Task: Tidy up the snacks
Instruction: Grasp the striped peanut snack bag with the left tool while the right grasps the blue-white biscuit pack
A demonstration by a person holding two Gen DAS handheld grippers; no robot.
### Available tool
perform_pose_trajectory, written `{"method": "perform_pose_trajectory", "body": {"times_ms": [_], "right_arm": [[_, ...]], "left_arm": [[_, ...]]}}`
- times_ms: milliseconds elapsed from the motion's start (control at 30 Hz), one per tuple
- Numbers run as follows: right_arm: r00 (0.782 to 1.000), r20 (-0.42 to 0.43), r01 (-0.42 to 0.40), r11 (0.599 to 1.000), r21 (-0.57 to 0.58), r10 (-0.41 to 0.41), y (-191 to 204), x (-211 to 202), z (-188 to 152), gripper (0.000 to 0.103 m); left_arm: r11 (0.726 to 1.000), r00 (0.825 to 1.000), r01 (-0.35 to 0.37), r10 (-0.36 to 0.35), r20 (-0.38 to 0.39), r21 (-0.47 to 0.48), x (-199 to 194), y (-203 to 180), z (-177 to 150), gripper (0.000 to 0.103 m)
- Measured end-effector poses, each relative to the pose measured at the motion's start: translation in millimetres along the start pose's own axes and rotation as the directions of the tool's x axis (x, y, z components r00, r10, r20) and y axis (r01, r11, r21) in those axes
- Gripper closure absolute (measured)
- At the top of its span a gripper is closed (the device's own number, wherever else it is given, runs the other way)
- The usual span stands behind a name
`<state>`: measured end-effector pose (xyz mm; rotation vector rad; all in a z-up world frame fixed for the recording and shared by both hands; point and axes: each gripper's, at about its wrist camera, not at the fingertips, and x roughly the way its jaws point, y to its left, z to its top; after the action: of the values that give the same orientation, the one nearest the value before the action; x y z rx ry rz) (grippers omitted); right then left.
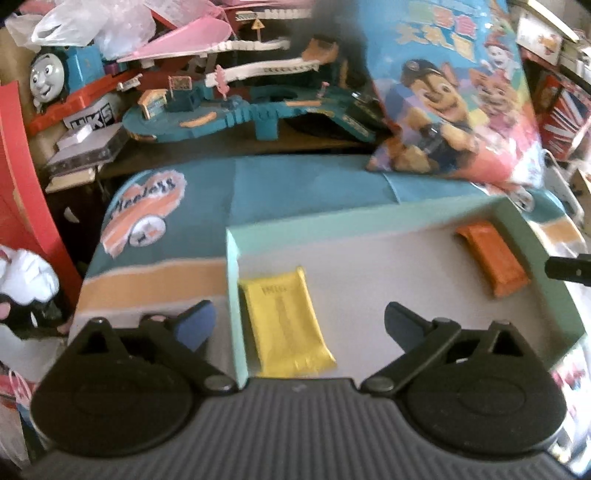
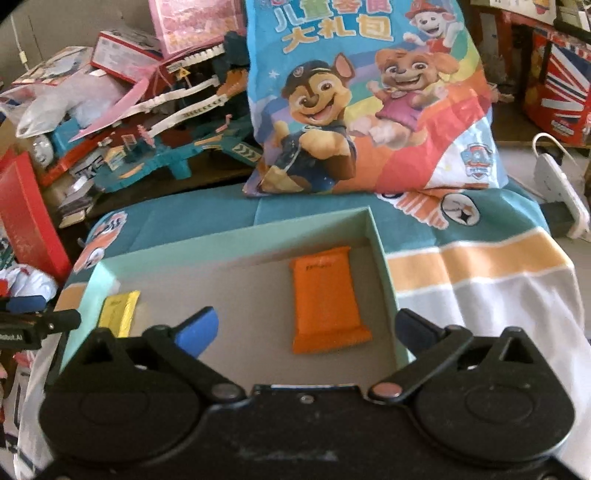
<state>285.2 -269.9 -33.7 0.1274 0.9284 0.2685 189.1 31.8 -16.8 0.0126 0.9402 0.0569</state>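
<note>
Both claws spread wide, nothing held – left claw (image 1: 299,325) over yellow packet (image 1: 286,325), right claw (image 2: 306,328) over orange packet (image 2: 325,302). Packets best left flat in mint box (image 2: 236,236) – next snack to be fetched from cartoon snack bag (image 2: 369,99).

Looks like a home, likely a kid's room: cluttered toy pile with a blue tank-engine toy (image 1: 48,79), teal plastic track playset (image 1: 236,107), cartoon-puppy snack bag (image 2: 369,99) propped on a printed teal cloth (image 2: 461,236), stacked gift boxes (image 2: 561,92) and plastic bags (image 1: 55,26) behind
</note>
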Motion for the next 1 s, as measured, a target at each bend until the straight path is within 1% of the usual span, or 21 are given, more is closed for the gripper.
{"method": "perform_pose_trajectory", "body": {"times_ms": [133,233,367,467,500,567,633,700,733,833,933,967,1000], "right_arm": [[1.0,-0.012,-0.021,1.0,-0.004,0.021,5.5,-29.5,-26.2,0.0],[0.999,-0.031,-0.031,1.0,0.001,0.031,8.9,-45.3,-48.4,0.0],[0.997,-0.068,-0.04,0.999,0.01,0.041,9.6,-59.4,-77.7,0.0],[0.994,-0.098,-0.041,0.999,0.016,0.042,9.4,-62.9,-91.8,0.0],[0.993,-0.107,-0.039,0.999,0.017,0.04,9.7,-62.8,-94.9,0.002],[0.99,-0.13,-0.047,0.999,0.026,0.05,10.8,-59.9,-98.0,0.009],[0.983,-0.168,-0.068,0.997,0.033,0.073,11.5,-54.3,-101.3,0.023],[0.975,-0.207,-0.084,0.996,0.025,0.087,13.4,-48.9,-104.7,0.032],[0.971,-0.222,-0.086,0.996,0.024,0.089,13.8,-46.6,-106.1,0.032],[0.972,-0.222,-0.069,0.997,0.027,0.073,14.5,-45.0,-104.1,0.032],[0.973,-0.225,-0.046,0.999,0.009,0.047,18.9,-46.1,-105.3,0.032],[0.973,-0.227,-0.041,0.999,-0.001,0.04,22.0,-47.2,-106.8,0.035],[0.973,-0.229,-0.041,0.999,-0.009,0.037,25.3,-48.8,-109.3,0.055]], "left_arm": [[0.999,0.999,0.04,-0.04,-0.02,0.023,-23.7,-6.1,-31.4,0.0],[0.997,0.997,0.071,-0.07,-0.046,0.035,-37.2,-8.2,-58.1,0.0],[0.992,0.991,0.11,-0.104,-0.087,0.066,-48.2,-5.1,-94.4,0.0],[0.985,0.984,0.143,-0.131,-0.118,0.097,-55.1,0.9,-118.8,0.0],[0.982,0.982,0.155,-0.141,-0.123,0.108,-58.9,4.8,-127.6,0.0],[0.976,0.978,0.178,-0.161,-0.136,0.124,-64.6,10.2,-141.2,0.0],[0.97,0.972,0.198,-0.176,-0.155,0.138,-69.2,18.3,-153.4,0.0],[0.965,0.967,0.216,-0.191,-0.17,0.147,-72.4,27.0,-164.8,0.0],[0.963,0.965,0.223,-0.195,-0.177,0.151,-72.4,30.0,-168.7,0.0],[0.954,0.956,0.252,-0.22,-0.192,0.16,-70.9,36.6,-179.7,0.0],[0.942,0.951,0.274,-0.235,-0.199,0.193,-65.8,30.3,-185.6,0.0],[0.936,0.95,0.281,-0.24,-0.201,0.21,-63.2,26.7,-186.4,0.0],[0.93,0.948,0.291,-0.247,-0.202,0.226,-60.4,22.4,-186.9,0.0]]}}
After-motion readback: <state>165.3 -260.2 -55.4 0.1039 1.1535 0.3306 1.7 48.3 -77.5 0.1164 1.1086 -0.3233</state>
